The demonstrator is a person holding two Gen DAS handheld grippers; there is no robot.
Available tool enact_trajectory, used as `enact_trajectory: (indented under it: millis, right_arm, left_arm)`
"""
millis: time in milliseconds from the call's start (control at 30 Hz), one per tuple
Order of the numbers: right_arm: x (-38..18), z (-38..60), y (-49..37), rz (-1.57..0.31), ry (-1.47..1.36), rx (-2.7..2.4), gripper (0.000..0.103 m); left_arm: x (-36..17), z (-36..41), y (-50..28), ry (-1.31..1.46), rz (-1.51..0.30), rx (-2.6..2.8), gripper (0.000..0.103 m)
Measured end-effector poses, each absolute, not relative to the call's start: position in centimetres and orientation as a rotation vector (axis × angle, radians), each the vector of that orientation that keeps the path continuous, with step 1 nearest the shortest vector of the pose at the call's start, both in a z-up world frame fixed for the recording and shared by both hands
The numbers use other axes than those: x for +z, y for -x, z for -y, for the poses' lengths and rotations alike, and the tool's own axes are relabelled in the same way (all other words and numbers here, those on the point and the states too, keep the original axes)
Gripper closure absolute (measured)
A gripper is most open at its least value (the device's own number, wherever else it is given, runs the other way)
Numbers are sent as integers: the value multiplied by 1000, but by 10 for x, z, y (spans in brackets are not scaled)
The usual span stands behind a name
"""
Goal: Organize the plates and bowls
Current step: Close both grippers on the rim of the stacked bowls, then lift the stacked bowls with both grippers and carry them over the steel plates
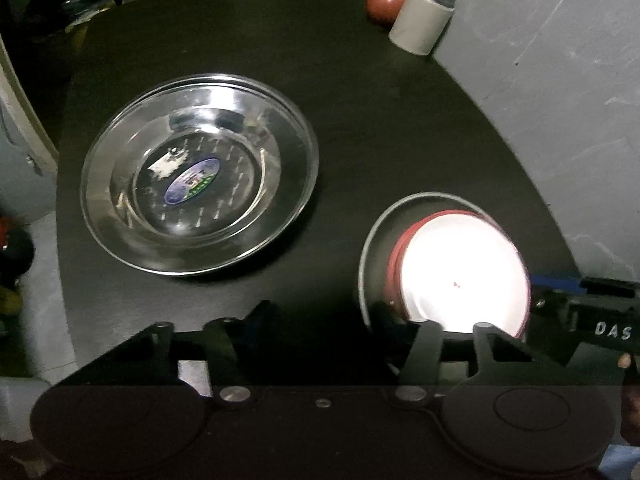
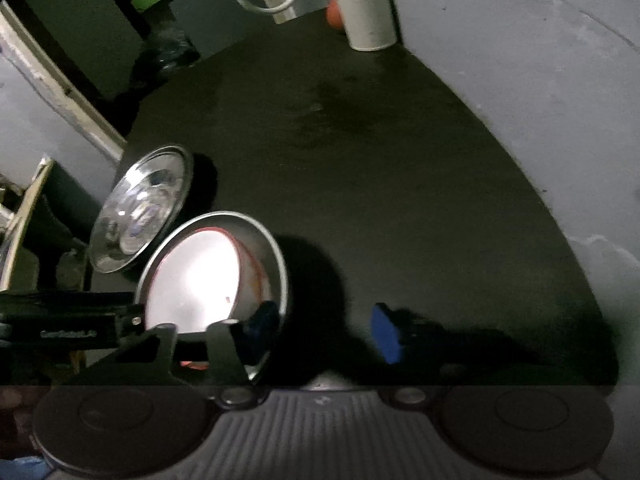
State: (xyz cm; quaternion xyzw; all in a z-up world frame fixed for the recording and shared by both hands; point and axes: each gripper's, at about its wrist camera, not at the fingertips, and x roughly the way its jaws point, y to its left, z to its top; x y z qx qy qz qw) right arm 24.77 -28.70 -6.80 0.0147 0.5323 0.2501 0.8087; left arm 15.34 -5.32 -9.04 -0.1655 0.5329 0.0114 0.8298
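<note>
Red bowl [image 1: 460,276] in steel bowl [image 1: 372,248]

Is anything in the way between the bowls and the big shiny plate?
No, nothing visible. Only bare black table lies between the stacked bowls and the steel plate. The white canister and red ball stand far off at the back corner.

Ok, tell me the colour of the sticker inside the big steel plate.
The sticker is an oval, blue with white and a green patch, seen best in the left wrist view.
</note>
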Motion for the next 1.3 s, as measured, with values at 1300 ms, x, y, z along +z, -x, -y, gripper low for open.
enact_trajectory:
  millis: [1300]
  right_arm:
    - [-58,275,-227,-1091,-48,677,86]
  left_arm:
    - [-75,48,-138,405,-1002,-45,94]
